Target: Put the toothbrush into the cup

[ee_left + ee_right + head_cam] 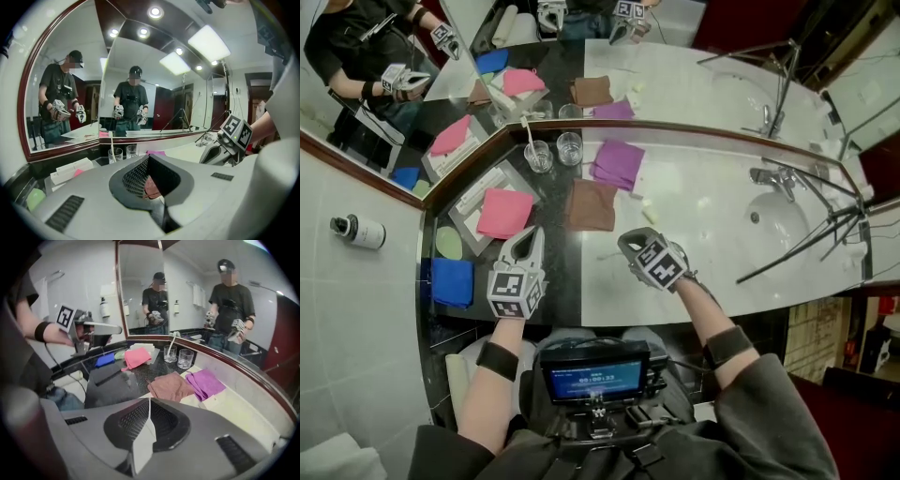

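Note:
A white toothbrush stands upright in the left of two clear glass cups at the back of the dark counter, by the mirror. The second cup beside it holds nothing. The right gripper view shows the same toothbrush and cup. My left gripper hovers over the dark counter near the front, shut and holding nothing. My right gripper hangs over the white counter, tilted down, its jaws together with nothing between them. Both grippers are well short of the cups.
A pink cloth lies on a white tray, with a brown cloth and a purple cloth to its right. A blue cloth lies front left. The sink, tap and tripod legs are at the right.

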`<state>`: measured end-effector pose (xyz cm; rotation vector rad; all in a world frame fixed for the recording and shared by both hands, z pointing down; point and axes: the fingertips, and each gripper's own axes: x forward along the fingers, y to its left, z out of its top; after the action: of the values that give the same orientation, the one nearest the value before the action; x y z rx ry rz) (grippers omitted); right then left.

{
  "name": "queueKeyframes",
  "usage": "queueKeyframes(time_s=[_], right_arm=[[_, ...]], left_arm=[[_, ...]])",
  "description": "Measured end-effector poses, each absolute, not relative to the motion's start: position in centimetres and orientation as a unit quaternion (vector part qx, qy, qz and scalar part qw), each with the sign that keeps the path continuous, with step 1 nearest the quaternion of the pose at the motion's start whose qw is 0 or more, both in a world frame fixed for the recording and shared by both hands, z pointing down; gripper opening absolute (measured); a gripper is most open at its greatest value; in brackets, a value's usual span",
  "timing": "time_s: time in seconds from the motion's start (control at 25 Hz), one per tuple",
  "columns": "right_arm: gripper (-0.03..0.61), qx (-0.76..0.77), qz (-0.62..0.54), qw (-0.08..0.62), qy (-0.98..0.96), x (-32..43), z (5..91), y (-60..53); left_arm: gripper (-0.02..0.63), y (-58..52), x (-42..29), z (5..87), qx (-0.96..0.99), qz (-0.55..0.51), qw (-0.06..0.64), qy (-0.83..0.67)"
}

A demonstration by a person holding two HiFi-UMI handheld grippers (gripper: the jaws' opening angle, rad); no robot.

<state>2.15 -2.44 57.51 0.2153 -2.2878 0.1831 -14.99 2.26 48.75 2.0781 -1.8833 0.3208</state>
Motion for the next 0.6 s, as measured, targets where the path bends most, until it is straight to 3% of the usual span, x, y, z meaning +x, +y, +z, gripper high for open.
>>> queueKeyframes(time_s=[0.36, 0.6], right_arm=[[0.147, -0.117, -0.143, 0.558, -0.809, 4.5, 65.9, 0.6], [0.169, -0.169, -0.17, 0.599, -0.764, 5.6, 69.3, -0.2]], left_arm=[[0.002, 2.4, -13.5, 52.0, 0.732, 0.106, 0.181, -0.649], [0.002, 2.2, -13.4, 53.0, 0.727, 0.102, 0.195, -0.65]])
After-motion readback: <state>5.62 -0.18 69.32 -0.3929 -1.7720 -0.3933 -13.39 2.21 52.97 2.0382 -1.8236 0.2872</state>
